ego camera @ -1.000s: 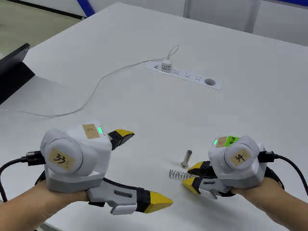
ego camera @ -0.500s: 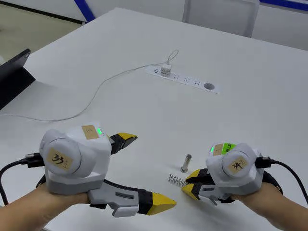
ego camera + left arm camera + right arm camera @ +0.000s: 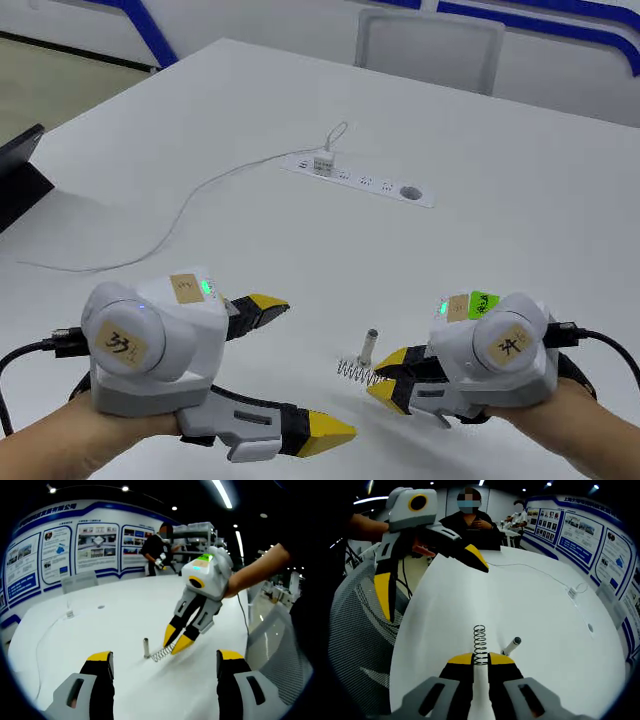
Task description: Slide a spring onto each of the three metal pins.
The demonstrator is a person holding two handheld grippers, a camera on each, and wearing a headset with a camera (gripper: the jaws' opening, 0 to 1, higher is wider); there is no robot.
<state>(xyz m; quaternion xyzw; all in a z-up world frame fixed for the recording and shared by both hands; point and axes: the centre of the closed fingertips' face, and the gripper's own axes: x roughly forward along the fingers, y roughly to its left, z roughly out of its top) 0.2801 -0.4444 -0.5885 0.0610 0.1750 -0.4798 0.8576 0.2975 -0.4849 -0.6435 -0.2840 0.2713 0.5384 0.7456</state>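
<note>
No spring is on a pin yet, so the job is only at its start. I can see one spring (image 3: 480, 642) and one pin (image 3: 511, 645). The pin stands up on the white table (image 3: 480, 200), near the person and a bit to the right. The right gripper (image 3: 480, 660) is squeezed shut on one end of the spring. The rest of the spring sticks out to the left, with its free end low by the foot of the pin. I cannot tell if it touches the pin. The left gripper (image 3: 316, 367) is wide apart and holds nothing, off to the left of the pin. I think the free end must go up over the top of the pin and then slide down. The job names three pins, so all three are left to do.

Next to half a second ago, the whole picture has slid, because the head moved. The right gripper has the spring just as before, the left gripper is just as wide, and the spring is no closer to going on
</note>
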